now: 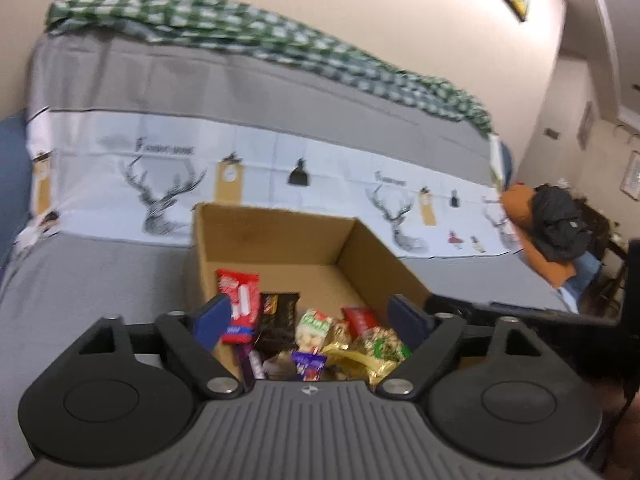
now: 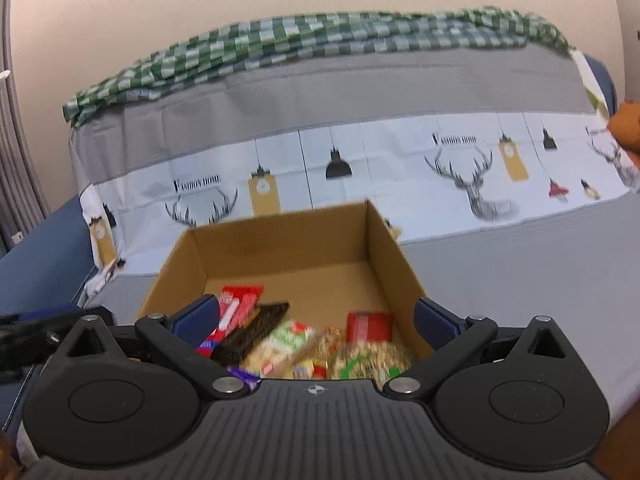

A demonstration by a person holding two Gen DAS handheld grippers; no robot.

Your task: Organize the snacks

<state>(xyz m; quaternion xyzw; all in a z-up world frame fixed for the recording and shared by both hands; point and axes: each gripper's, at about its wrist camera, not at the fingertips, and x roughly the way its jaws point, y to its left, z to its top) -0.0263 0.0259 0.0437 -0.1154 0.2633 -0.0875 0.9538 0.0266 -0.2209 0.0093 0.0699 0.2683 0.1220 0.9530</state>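
Left wrist view shows a big sofa point(image 1: 120, 280) with a gray cover, and a green checked cloth point(image 1: 248, 36) lies along its top. A brown cardboard box point(image 1: 276, 236) sits on the sofa seat, near the front edge, so both grippers can reach into it from above.

The box has no lid on, so snacks can go straight in. Its back half is bare. All the snacks point(image 1: 320, 336) are piled against the near wall, close to the grippers, most likely because that is the easiest spot to drop them.

In the pile, a red packet point(image 1: 240, 300) leans at the near left corner. A dark bar point(image 1: 280, 320) lies next to it. A green and white pack point(image 1: 314, 326) sits in the middle, with a shiny gold bag point(image 1: 376, 348) to its right.

The left gripper point(image 1: 316, 316) hangs over the pile with its blue pads wide apart and nothing between them. The right gripper point(image 2: 316, 318) is spread wide too and grips nothing. I think both are ready to pick a snack and sort it.
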